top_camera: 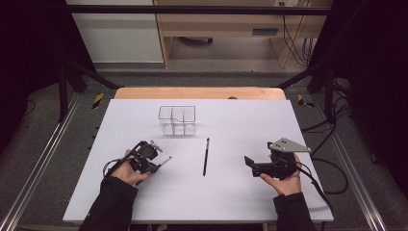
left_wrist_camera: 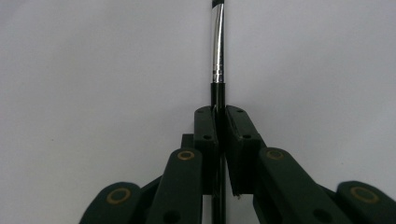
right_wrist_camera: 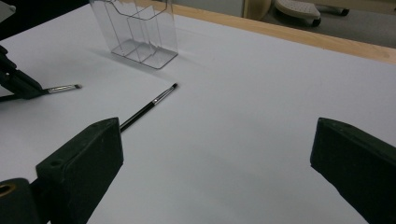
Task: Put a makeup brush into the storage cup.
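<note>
Nearest the person's edge of the white table (top_camera: 192, 202), two dark sleeves come in from below, each hand carrying a gripper. On the left side the left gripper (top_camera: 156, 164) lies low over the tabletop, and its own view shows both jaws pressed together on a slim brush (left_wrist_camera: 218, 51) — the black handle is pinched between the pads, while the shiny metal ferrule runs straight out ahead of them over the white surface. From the high view that brush sticks out of the gripper toward the right and slightly away from the person, with its tip well clear of anything else. On the right side the right gripper (top_camera: 250, 163), with a grey three-cornered plate (top_camera: 288, 145) on top, points toward the middle of the table; its jaws stand wide apart with nothing between them. Between the two grippers, apart from both, a second brush (top_camera: 206, 156) lies flat on the table, a thin black stick running nearly straight away from the person — the right gripper view shows it beyond its left jaw, bristle end farthest off. Beyond that brush stands a clear plastic organizer (top_camera: 177, 120) with several compartments, upright and apart from it. Farther back, a strip of wooden table edge (top_camera: 199, 93) borders the white surface.
</note>
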Demonstrator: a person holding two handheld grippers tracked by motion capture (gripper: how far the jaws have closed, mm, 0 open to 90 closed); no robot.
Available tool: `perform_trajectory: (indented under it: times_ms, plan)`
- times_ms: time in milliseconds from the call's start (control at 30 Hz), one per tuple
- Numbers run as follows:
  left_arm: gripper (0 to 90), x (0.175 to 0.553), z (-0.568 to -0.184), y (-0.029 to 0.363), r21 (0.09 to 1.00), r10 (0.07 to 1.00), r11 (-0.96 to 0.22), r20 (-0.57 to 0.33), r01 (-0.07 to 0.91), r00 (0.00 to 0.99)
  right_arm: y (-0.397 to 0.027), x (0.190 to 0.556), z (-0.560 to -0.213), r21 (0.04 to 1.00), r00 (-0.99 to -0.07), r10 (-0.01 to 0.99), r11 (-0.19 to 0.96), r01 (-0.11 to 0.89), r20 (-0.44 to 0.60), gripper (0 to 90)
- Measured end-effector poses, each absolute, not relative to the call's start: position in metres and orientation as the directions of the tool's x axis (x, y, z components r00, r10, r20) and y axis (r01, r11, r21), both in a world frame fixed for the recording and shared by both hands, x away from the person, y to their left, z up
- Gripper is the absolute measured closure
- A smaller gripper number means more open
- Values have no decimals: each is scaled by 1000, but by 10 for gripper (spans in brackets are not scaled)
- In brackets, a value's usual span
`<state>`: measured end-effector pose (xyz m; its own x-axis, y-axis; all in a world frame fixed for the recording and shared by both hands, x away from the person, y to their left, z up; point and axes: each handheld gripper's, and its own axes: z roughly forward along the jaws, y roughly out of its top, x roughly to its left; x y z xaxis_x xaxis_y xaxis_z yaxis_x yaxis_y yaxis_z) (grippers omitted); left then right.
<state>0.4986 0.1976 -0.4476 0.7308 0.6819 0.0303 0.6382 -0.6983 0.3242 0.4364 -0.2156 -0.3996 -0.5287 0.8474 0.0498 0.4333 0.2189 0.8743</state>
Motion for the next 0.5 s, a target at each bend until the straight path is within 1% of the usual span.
perform_trajectory:
  times_ms: [233, 500]
  plan:
    - [830, 497, -448, 196, 324, 682, -701, 42, 635, 731, -212, 438, -404, 864, -534, 844, 230, 447, 52, 30]
    - [832, 497, -447, 198, 345, 673, -704, 41, 621, 739, -211, 438, -404, 863, -534, 844, 229, 451, 55, 31]
